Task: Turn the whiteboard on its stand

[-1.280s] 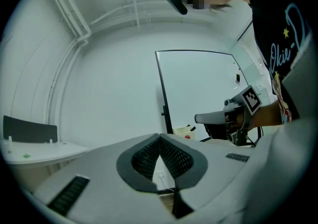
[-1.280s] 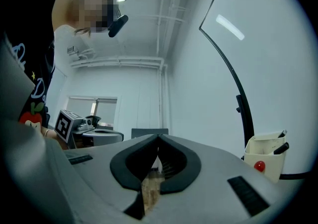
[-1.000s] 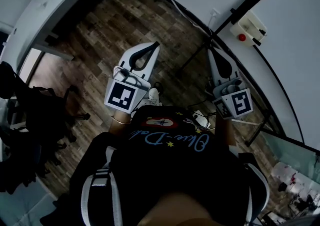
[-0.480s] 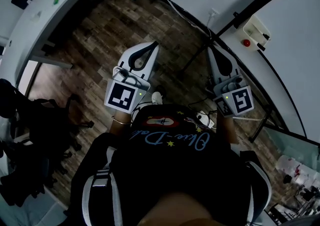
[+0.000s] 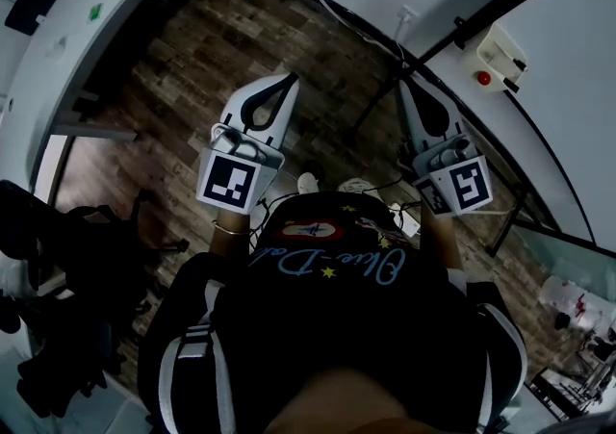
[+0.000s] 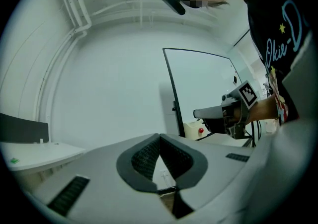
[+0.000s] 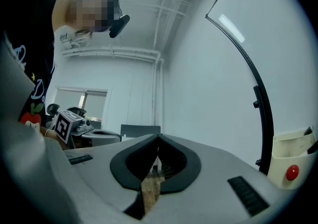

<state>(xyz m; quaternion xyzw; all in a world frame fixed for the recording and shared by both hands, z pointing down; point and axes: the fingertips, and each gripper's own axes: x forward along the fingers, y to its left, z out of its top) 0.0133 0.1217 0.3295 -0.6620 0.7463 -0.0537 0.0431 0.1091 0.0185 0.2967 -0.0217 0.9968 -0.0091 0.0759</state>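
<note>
a: head view, what has changed? over the last second the desk has slid toward the left edge. the box with a red button on the board's frame has slid toward the right edge. the scene has spread outward, so the person appears to have stepped toward the corner where the whiteboard stands.

b: and the tongs? the left gripper is closed, its tips meeting, with nothing between them. only floor and wall show through the loop behind the tips. the right gripper is closed and empty in the same way. both are carried out in front of the person, roughly level.

a: where is the task's thing? the whiteboard fills the right side of the head view, its black frame running down past the right gripper. a dark stand leg reaches across the wooden floor between the two grippers' tips. in the right gripper view the frame edge curves just to the right of the jaws, near but not touching.

b: meaning for the task? this reads as the approach, with nothing yet grasped and the board not yet turned. the right gripper is the nearer to the frame. both sets of jaws would likely have to part before either could take hold of the edge. an office chair stands well apart at the left.
</note>
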